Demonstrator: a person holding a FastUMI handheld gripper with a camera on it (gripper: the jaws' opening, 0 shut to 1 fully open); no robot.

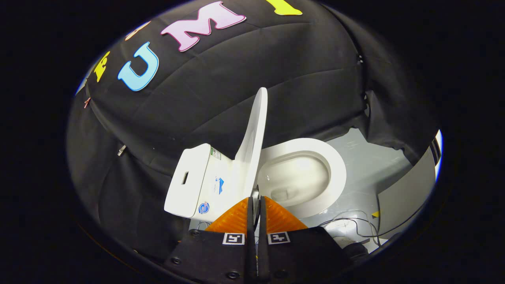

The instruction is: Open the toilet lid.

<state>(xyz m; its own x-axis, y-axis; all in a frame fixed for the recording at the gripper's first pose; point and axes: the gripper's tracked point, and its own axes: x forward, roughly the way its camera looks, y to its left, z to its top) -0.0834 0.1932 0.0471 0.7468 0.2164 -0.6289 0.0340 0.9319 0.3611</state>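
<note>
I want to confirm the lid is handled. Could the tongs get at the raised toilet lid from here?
Probably yes: the tongs are shut, nothing held, and the upright lid stands just ahead with nothing between.

Black cloth wall (221, 79) hangs in folds behind; pale grey floor (367, 165) below, with thin dark cables (355, 225) trailing across it.

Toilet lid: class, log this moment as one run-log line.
lid: raised upright | bowl: uncovered | gripper: shut, empty, near lid hinge
</note>
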